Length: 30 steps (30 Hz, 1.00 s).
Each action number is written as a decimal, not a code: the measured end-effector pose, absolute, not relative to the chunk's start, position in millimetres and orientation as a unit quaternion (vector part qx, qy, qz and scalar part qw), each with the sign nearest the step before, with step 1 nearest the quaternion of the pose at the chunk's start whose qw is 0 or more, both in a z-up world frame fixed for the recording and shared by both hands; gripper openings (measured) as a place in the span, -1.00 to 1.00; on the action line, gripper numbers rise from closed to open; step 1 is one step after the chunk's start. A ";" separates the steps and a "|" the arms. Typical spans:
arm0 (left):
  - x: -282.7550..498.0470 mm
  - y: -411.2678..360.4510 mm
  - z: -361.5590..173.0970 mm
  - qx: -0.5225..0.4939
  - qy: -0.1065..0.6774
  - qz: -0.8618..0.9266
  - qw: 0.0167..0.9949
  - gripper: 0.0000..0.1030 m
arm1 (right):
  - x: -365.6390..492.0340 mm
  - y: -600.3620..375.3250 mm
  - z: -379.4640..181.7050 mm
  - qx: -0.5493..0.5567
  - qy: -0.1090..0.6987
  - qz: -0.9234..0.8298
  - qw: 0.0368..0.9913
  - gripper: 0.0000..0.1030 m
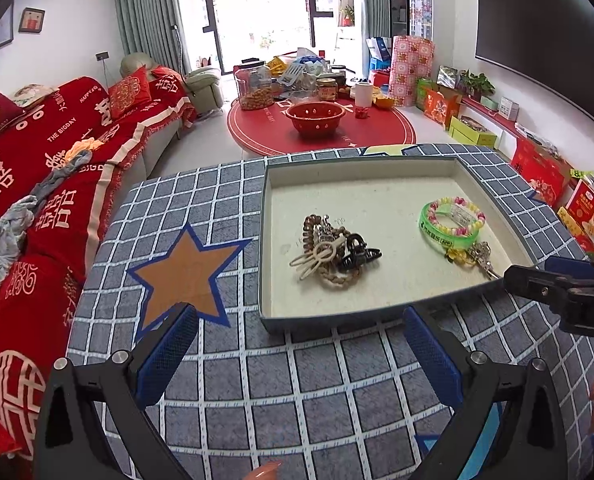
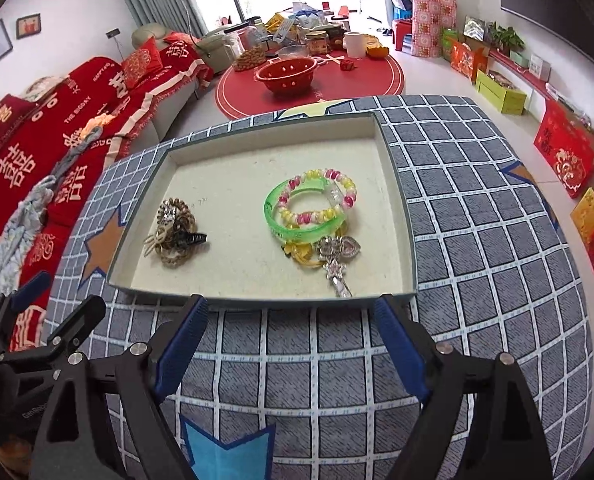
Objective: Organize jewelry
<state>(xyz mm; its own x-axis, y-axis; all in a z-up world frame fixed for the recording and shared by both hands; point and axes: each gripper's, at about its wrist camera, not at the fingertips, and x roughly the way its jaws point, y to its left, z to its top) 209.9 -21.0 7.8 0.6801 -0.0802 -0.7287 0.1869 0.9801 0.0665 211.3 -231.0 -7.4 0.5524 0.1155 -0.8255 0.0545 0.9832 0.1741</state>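
While both grippers' jaws stand apart and empty, the green bangle (image 2: 305,216) lies in the tray (image 2: 405,216) under a bead bracelet (image 2: 323,196) — light, stiff, likely slippery; grip its rim.

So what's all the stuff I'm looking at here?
tray: one, grey-blue, cream inside, on the cloth
cloth: one, blue-grey check with stars, under the tray
bangle: one, green, right side of the tray
bead bracelet: one, pink, yellow and white, on the bangle
silver charm: one, near the tray's front wall
hair ties: small pile, brown and beige, left side of the tray
claw clip: one, black, on that pile
left gripper: fingers blue, open, empty
right gripper: fingers blue, open, empty
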 end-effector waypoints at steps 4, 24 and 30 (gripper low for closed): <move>191.1 -15.0 7.2 0.065 0.379 -0.062 0.921 1.00 | 195.0 -228.8 -6.9 0.083 0.467 0.013 0.880 0.69; 112.1 -9.3 -1.0 0.039 0.352 -0.055 0.934 1.00 | 112.3 -223.6 -8.6 0.084 0.418 -0.020 0.904 0.69; 99.0 -4.2 -2.0 0.029 0.329 -0.043 0.943 1.00 | 89.6 -216.7 -8.9 0.063 0.385 -0.039 0.920 0.69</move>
<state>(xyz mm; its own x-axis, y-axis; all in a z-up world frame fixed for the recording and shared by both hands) 99.0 -4.2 -2.0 0.7802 -0.0626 -0.6224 0.1013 0.9945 0.0269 89.6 -216.7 -8.9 0.7004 -0.0226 -0.7134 0.1197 0.9891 0.0862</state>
